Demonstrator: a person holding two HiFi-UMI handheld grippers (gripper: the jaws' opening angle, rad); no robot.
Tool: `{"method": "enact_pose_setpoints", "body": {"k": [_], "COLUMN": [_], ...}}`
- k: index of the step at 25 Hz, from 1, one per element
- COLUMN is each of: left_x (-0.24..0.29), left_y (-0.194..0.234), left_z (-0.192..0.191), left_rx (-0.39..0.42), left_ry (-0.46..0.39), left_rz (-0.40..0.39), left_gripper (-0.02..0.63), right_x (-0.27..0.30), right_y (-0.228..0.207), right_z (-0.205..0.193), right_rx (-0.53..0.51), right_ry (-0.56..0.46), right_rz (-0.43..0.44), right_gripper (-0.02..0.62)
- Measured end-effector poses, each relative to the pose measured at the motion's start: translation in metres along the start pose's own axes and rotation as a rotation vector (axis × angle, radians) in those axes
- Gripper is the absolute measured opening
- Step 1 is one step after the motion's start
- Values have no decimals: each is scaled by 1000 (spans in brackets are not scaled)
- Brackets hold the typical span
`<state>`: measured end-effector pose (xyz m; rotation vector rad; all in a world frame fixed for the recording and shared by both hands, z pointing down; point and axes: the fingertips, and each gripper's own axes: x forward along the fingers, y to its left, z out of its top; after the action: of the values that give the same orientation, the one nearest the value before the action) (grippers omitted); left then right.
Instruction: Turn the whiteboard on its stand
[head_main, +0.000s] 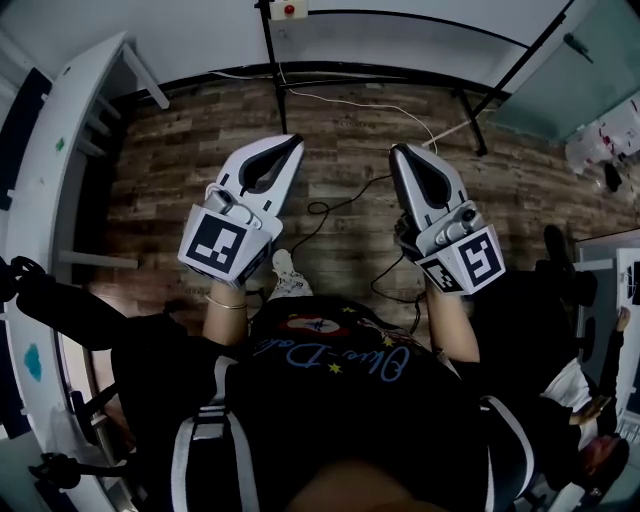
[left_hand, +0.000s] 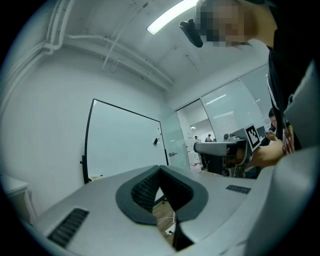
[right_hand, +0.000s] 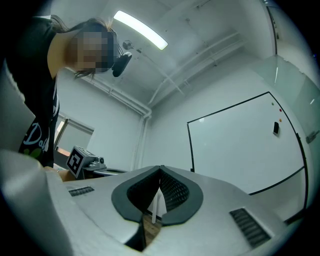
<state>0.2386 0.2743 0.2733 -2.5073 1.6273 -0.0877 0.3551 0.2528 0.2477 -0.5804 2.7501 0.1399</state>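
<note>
Floor of rough brown wood planks (head_main: 340, 150) lay under both grippers. White rectangular whiteboard w/ thin black frame (left_hand: 125, 145) stood upright ahead, near a white wall, well apart from both. Smooth light-grey plastic left gripper (head_main: 293, 141) w/ tapered nose had jaws together, tips touching, nothing btwn them. Matching right gripper (head_main: 398, 150) was likewise closed and empty. Dark ribbed pads (left_hand: 145, 187) curved round a teardrop-shaped gap.

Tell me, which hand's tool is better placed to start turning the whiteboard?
Probably the right tool: the whiteboard looms larger in its view, and the stand leg lies nearer it. The left tool is shut too; neither touches the board.
</note>
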Motion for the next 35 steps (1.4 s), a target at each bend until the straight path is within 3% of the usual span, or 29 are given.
{"method": "enact_pose_setpoints", "body": {"k": [35], "left_x": [31], "left_y": [191], "left_z": [-30], "left_rx": [-31], "left_ry": [-15], "left_rz": [-23], "left_gripper": [5], "right_x": [189], "right_y": [-30], "right_z": [-61], "right_rx": [-4], "right_ry": [20], "right_rz": [-36], "right_gripper": [23]}}
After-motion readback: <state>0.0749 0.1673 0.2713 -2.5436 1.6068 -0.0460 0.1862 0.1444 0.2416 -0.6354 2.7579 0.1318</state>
